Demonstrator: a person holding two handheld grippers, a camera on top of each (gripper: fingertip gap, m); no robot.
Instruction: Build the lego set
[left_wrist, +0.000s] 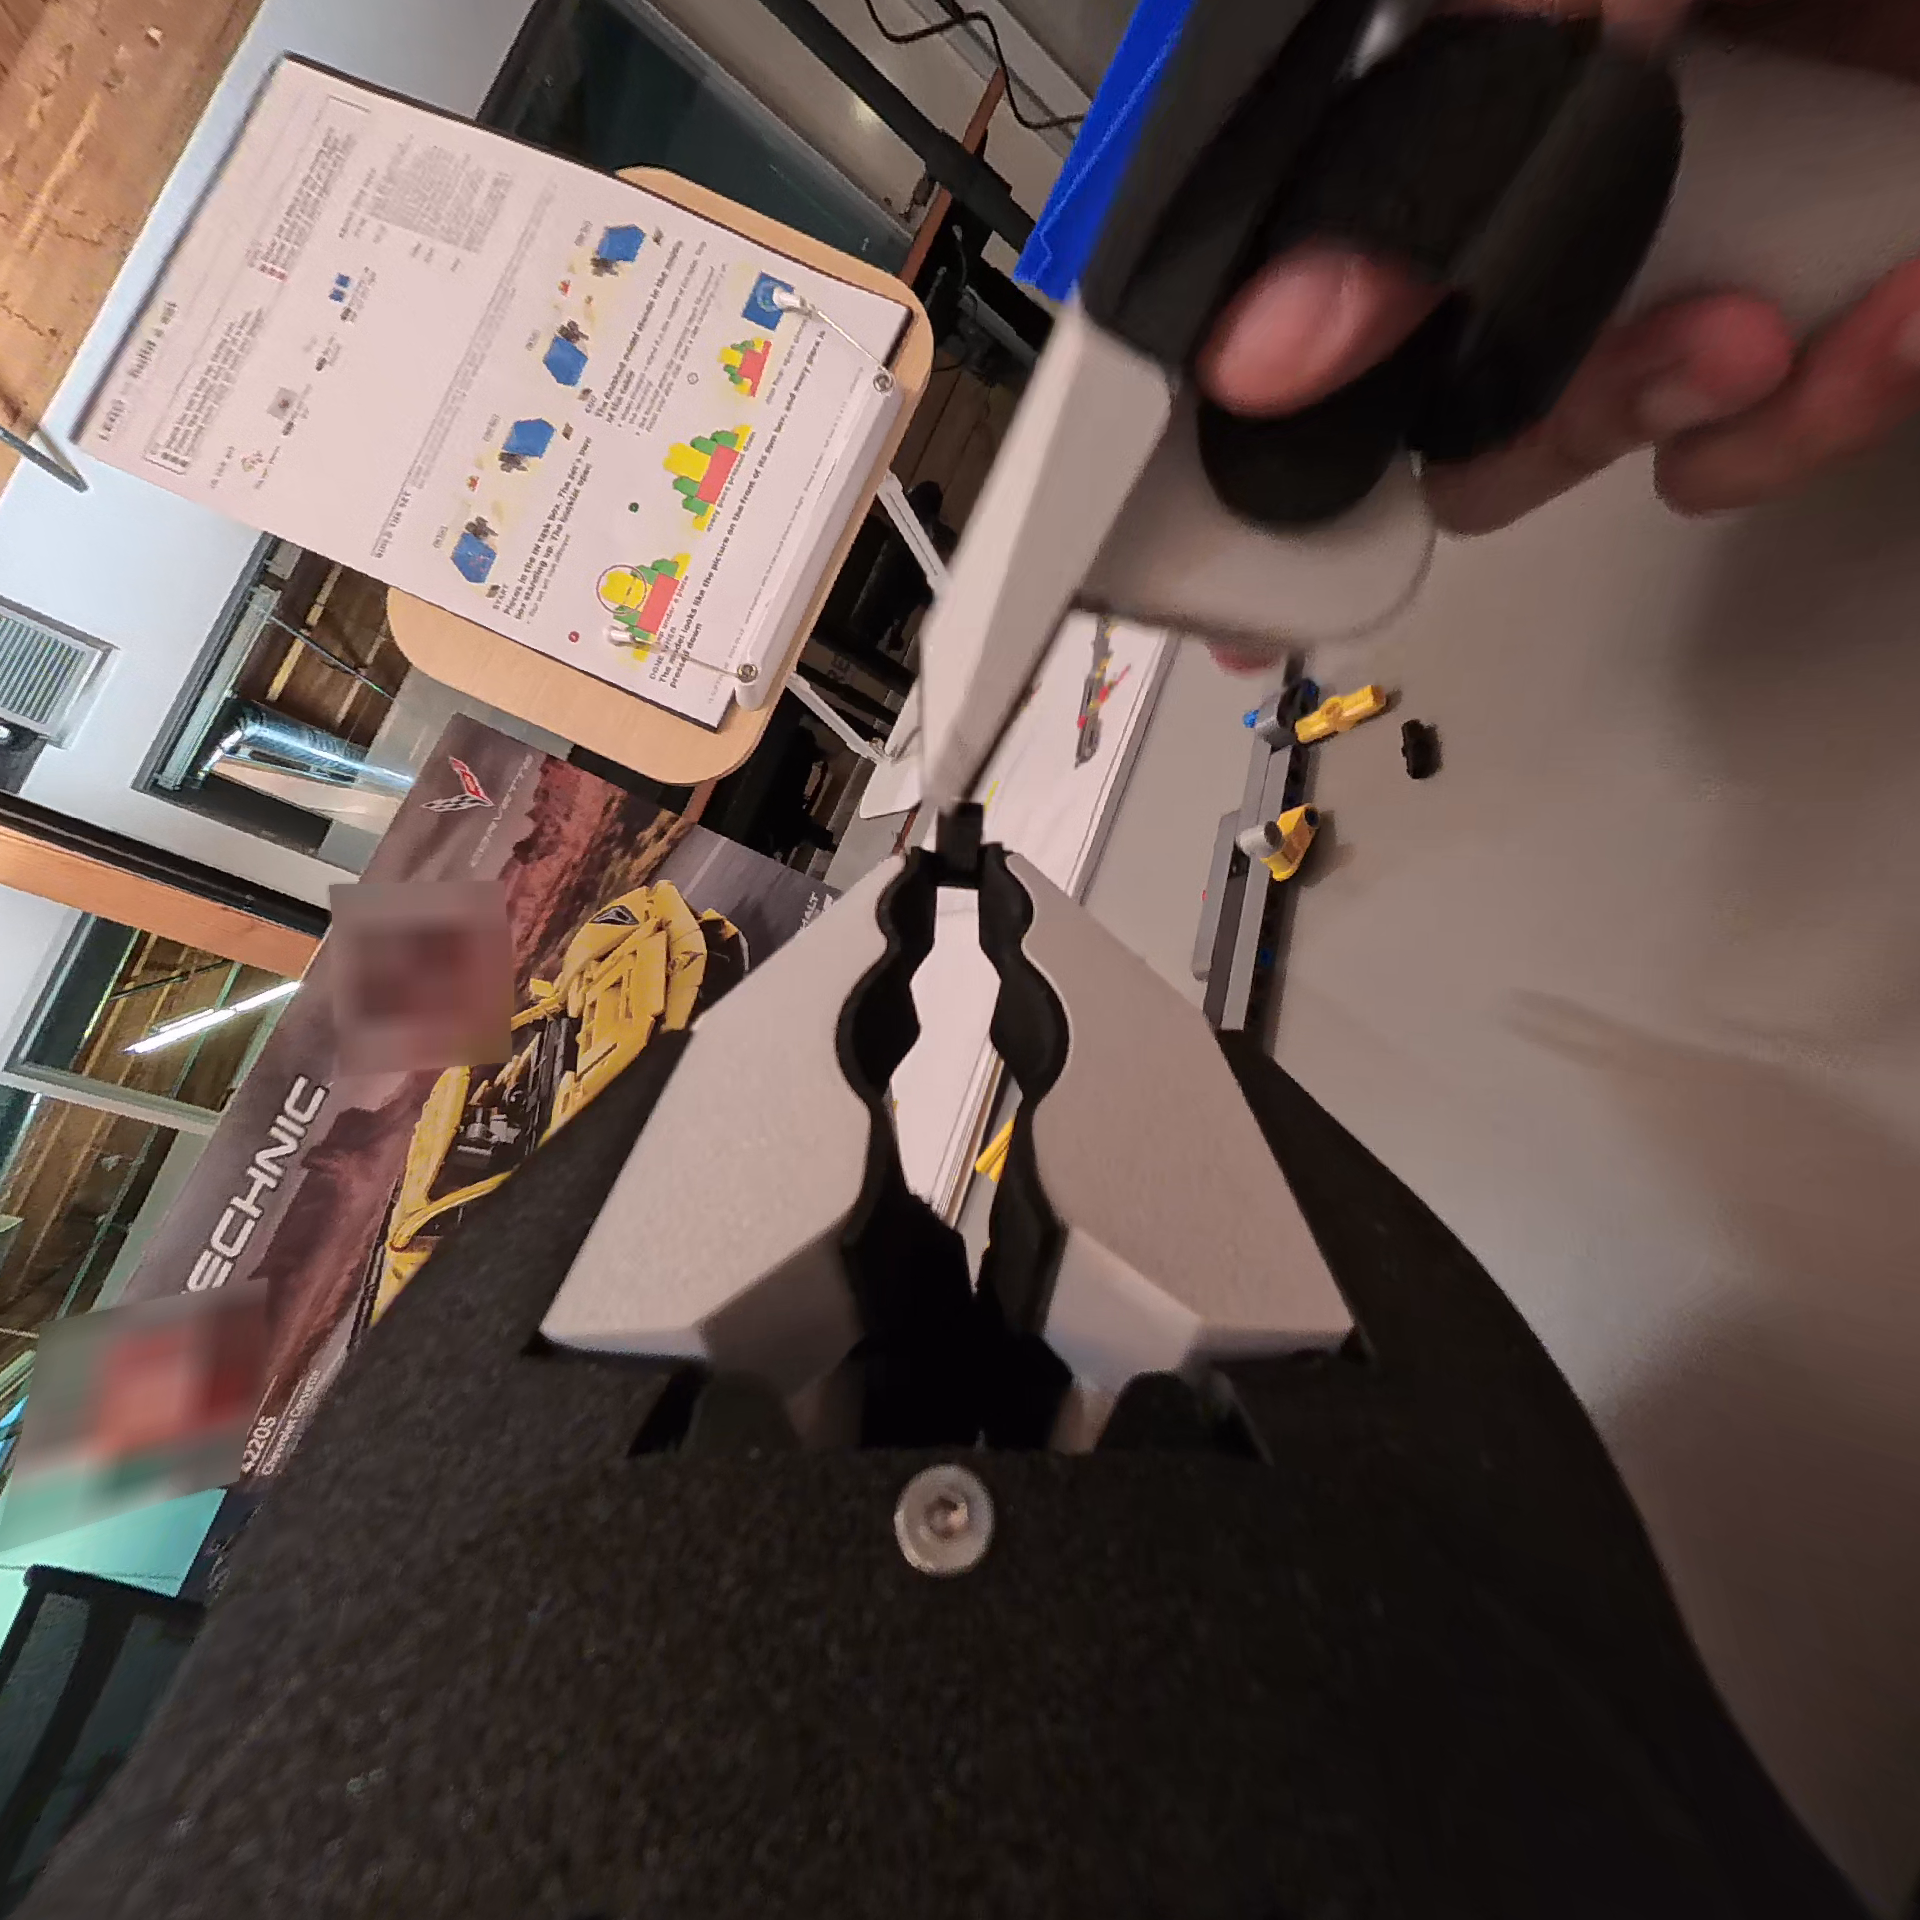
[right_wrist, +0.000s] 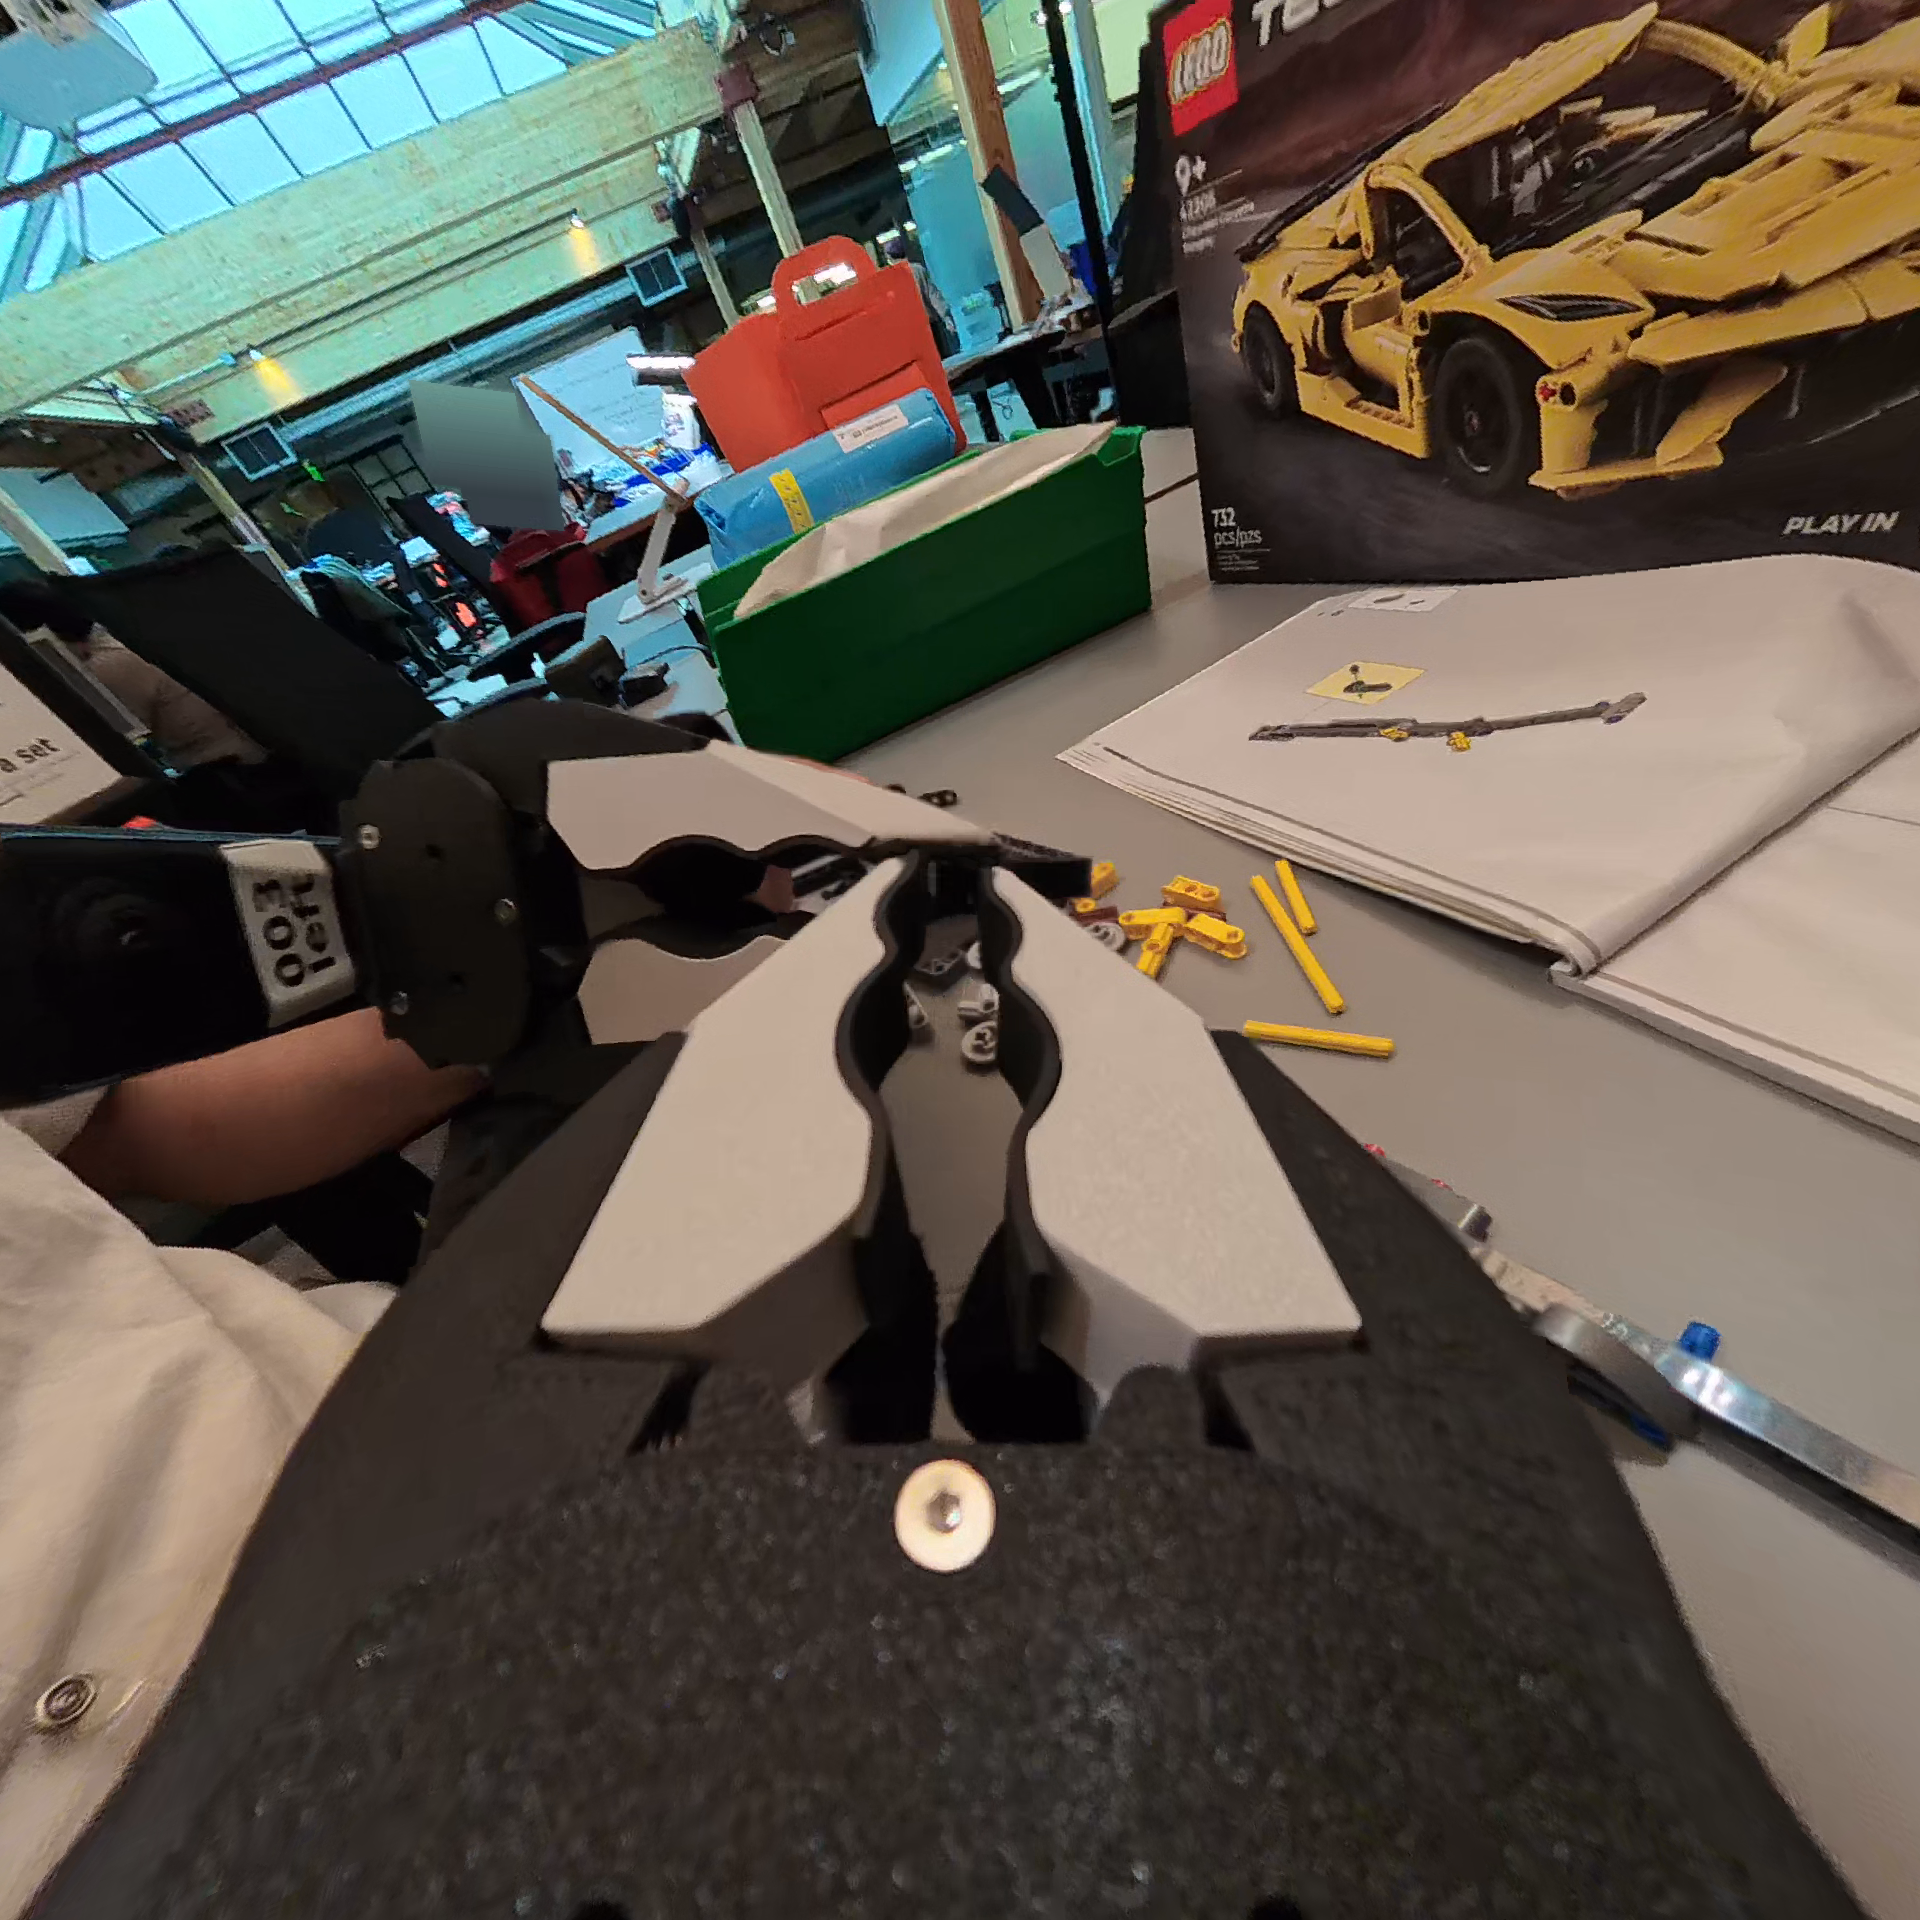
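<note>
My left gripper (left_wrist: 961, 847) is shut on a small black lego piece (left_wrist: 961, 826) at its fingertips, held above the table. My right gripper (left_wrist: 935, 784) comes in from the upper right in a person's hand, and its tip touches the same piece. In the right wrist view my right gripper (right_wrist: 951, 873) is nearly shut, with a dark piece between its tips. The left gripper (right_wrist: 935, 847) reaches in from the left there, and the black piece (right_wrist: 1044, 857) sticks out past it. A long grey beam assembly (left_wrist: 1252, 852) with yellow parts lies on the table.
Loose yellow connectors (right_wrist: 1174, 920), yellow axles (right_wrist: 1294, 935) and small grey parts (right_wrist: 977, 1039) lie on the grey table. The open instruction booklet (right_wrist: 1507, 810), the lego box (right_wrist: 1558, 291) and a green bin (right_wrist: 935, 613) stand behind. An instruction sheet (left_wrist: 499, 384) is on a stand. A black part (left_wrist: 1418, 748) lies loose. Less than 4 cm separates the two grippers' tips.
</note>
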